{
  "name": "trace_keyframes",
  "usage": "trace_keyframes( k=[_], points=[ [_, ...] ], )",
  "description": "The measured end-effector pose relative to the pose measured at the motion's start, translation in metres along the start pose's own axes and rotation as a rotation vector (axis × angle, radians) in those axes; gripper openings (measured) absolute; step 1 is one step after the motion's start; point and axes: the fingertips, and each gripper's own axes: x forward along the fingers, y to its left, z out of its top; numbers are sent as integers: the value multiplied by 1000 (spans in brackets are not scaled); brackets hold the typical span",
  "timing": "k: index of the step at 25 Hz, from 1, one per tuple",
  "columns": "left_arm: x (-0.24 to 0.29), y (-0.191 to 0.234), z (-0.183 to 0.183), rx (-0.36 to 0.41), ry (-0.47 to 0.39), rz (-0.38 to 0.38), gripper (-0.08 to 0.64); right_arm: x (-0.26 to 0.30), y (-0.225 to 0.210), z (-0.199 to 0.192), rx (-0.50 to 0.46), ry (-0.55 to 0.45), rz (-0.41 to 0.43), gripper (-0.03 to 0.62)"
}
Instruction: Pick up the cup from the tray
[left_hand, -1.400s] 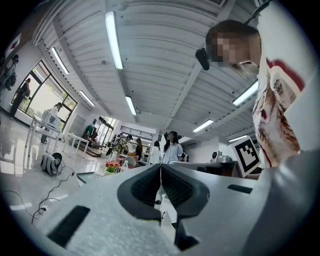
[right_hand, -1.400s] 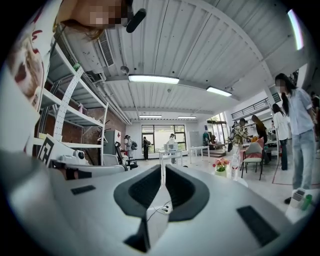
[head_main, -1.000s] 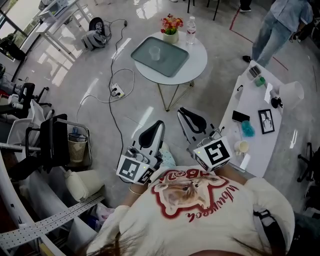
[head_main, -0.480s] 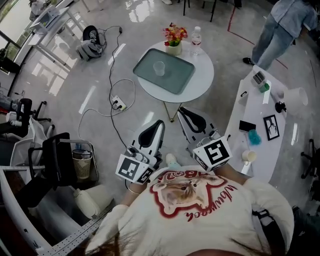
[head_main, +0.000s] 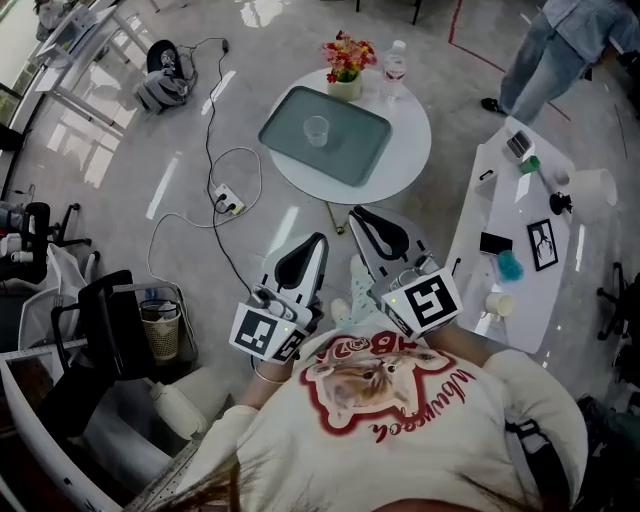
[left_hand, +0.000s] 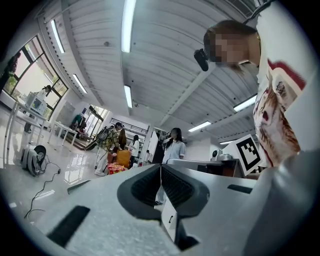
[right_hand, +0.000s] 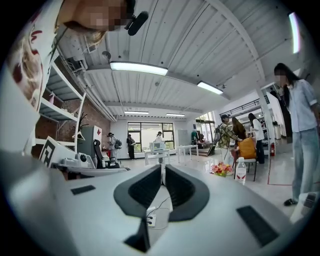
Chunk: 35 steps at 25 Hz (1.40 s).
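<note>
A clear plastic cup (head_main: 317, 130) stands upright on a grey-green tray (head_main: 350, 145) atop a round white table (head_main: 405, 150) in the head view. Both grippers are held over the floor short of the table, pointing toward it. My left gripper (head_main: 318, 242) is shut with nothing between its jaws, as the left gripper view (left_hand: 160, 172) also shows. My right gripper (head_main: 357, 214) is shut and empty too, its pads meeting in the right gripper view (right_hand: 163, 175). The cup and tray do not show in either gripper view.
A flower pot (head_main: 343, 65) and a water bottle (head_main: 394, 66) stand at the table's far edge. A long white side table (head_main: 470, 270) with small items lies to the right. A power strip (head_main: 228, 203) with cables lies on the floor. A person (head_main: 560, 45) stands far right.
Both grippers have moved forward toward the round table, which now sits nearer to them in the head view. Both stay shut and empty.
</note>
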Motion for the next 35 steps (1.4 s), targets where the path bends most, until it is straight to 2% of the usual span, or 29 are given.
trace_keyframes(
  k=[8,23,35],
  points=[
    [35,37,7,0,-19,19,15,42,-24,-6,10,22,30,44],
    [135,126,29,33,-49,90,15,145,-112,16,8,-6,116,44],
    [170,156,25,4,-49,132,15,181,-144,17,-9,1,173,44]
  ],
)
